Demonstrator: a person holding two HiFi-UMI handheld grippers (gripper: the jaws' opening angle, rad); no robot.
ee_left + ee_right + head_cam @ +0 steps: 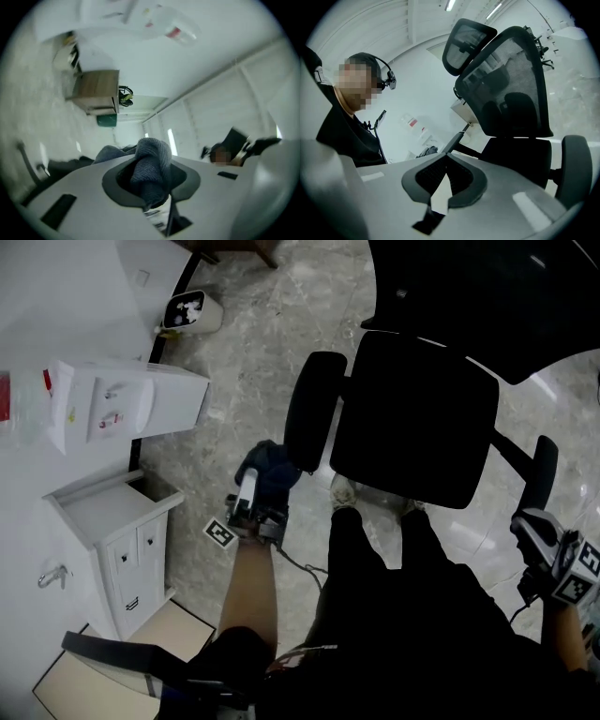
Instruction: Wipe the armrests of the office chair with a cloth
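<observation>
Observed blue cloth (pixel 274 468) clamped in fingers of left gripper (pixel 251 489), touching near end of left armrest (pixel 314 409). Found fingers of right gripper (pixel 532 526) closed together, empty, beside right armrest (pixel 545 463).

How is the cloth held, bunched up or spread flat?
Bunched up: the cloth sits wadded in a lump between the left gripper's closed jaws.

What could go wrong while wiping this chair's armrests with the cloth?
The cloth sits bunched in the left hand-held gripper, so it may pull free when rubbed along the armrest. The office chair stands on a smooth floor, and the right hand-held gripper is shut on nothing and not steadying it, so the chair may shift or swivel.
</observation>
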